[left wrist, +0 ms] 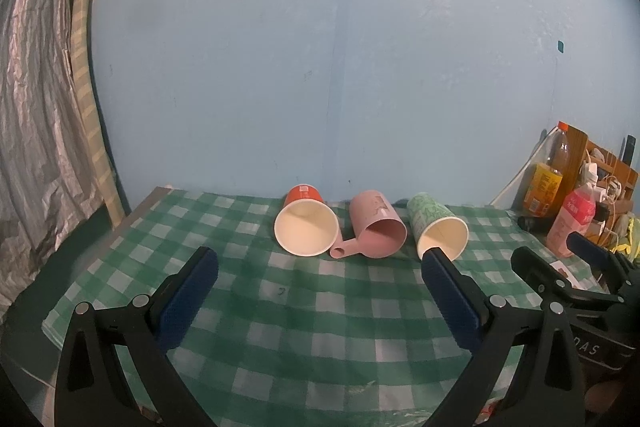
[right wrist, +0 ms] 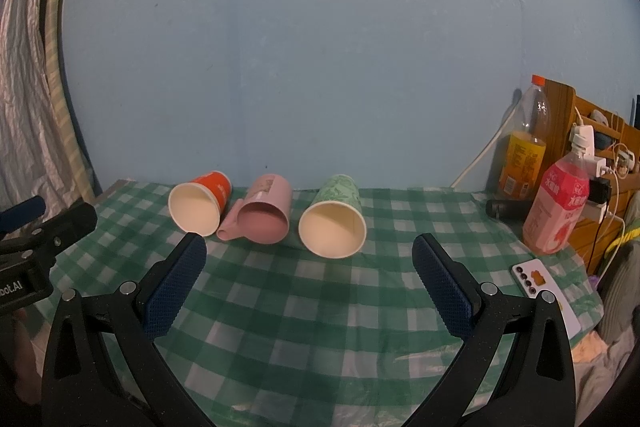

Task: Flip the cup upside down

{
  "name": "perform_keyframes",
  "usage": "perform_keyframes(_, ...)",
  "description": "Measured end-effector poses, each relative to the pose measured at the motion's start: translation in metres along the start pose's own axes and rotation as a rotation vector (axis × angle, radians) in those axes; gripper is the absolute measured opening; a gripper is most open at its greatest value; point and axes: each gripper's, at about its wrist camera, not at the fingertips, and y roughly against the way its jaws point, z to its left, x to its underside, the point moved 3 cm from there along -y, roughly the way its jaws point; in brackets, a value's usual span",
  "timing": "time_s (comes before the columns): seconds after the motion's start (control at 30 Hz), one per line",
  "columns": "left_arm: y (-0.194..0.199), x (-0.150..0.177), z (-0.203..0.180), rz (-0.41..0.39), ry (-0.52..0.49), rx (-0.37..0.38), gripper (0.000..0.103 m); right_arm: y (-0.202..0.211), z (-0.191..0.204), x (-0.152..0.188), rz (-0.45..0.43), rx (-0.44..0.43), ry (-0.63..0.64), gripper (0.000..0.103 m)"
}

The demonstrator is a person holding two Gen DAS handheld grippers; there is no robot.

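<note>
Three cups lie on their sides in a row at the back of the table, mouths toward me. An orange paper cup (left wrist: 306, 225) (right wrist: 199, 207) is on the left. A pink plastic mug (left wrist: 376, 229) (right wrist: 266, 215) with a handle lies in the middle. A green paper cup (left wrist: 438, 227) (right wrist: 334, 219) is on the right. My left gripper (left wrist: 320, 259) is open and empty, short of the cups. My right gripper (right wrist: 310, 247) is open and empty, in front of the green cup. The right gripper also shows in the left wrist view (left wrist: 560, 255).
A green and white checked cloth (left wrist: 312, 311) (right wrist: 320, 307) covers the table. At the right stand an orange drink bottle (right wrist: 524, 147), a pink drink bottle (right wrist: 558, 203) and a wooden rack with chargers (right wrist: 592, 155). A white remote (right wrist: 546, 291) lies near the right edge. A blue wall is behind.
</note>
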Motion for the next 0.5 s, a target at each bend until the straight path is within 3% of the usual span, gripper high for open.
perform_keyframes(0.5,0.0005,0.003,-0.0012,0.004,0.004,0.004,0.102,-0.0008,-0.0007,-0.0001,0.0,0.001,-0.001,0.101)
